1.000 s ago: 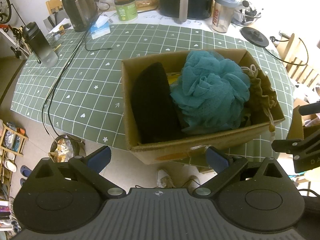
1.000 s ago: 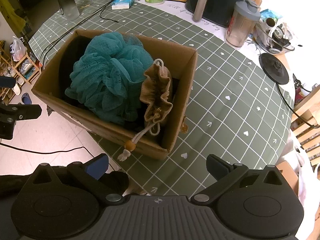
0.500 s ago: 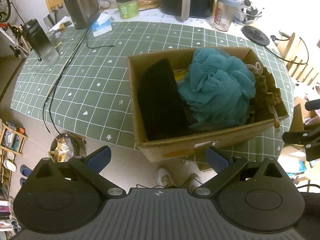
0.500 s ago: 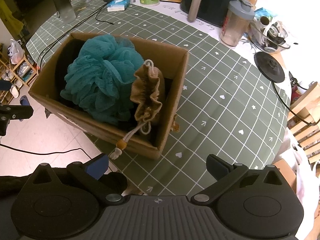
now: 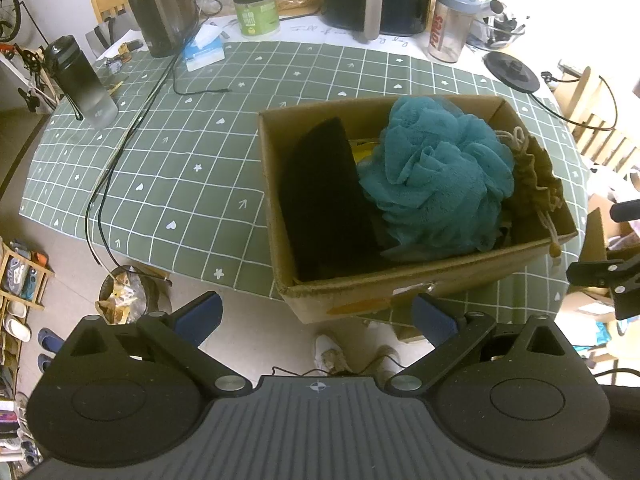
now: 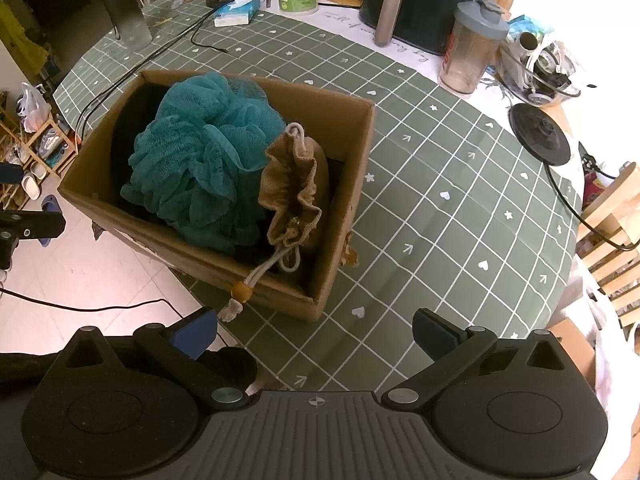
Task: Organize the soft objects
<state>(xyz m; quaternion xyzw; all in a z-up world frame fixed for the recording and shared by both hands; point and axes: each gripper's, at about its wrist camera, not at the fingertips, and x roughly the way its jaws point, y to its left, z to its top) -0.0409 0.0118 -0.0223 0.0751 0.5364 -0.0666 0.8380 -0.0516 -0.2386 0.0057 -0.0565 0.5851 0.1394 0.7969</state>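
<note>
both the left gripper (image 5: 316,314) and the right gripper (image 6: 315,330) are spread wide and hold nothing. just beyond them a cardboard box (image 5: 400,296) sits at the near edge of the green checked tablecloth (image 5: 180,168). inside, a fluffy teal bath pouf (image 5: 436,180) fills the middle, a black cloth (image 5: 324,204) leans on the left wall, and a brown drawstring pouch (image 6: 292,192) stands at the right, its gathered mouth facing the near side and its cord (image 6: 256,276) hanging over the rim.

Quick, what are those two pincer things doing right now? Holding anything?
Left tool: open, holding nothing.
Right tool: open, holding nothing.
</note>
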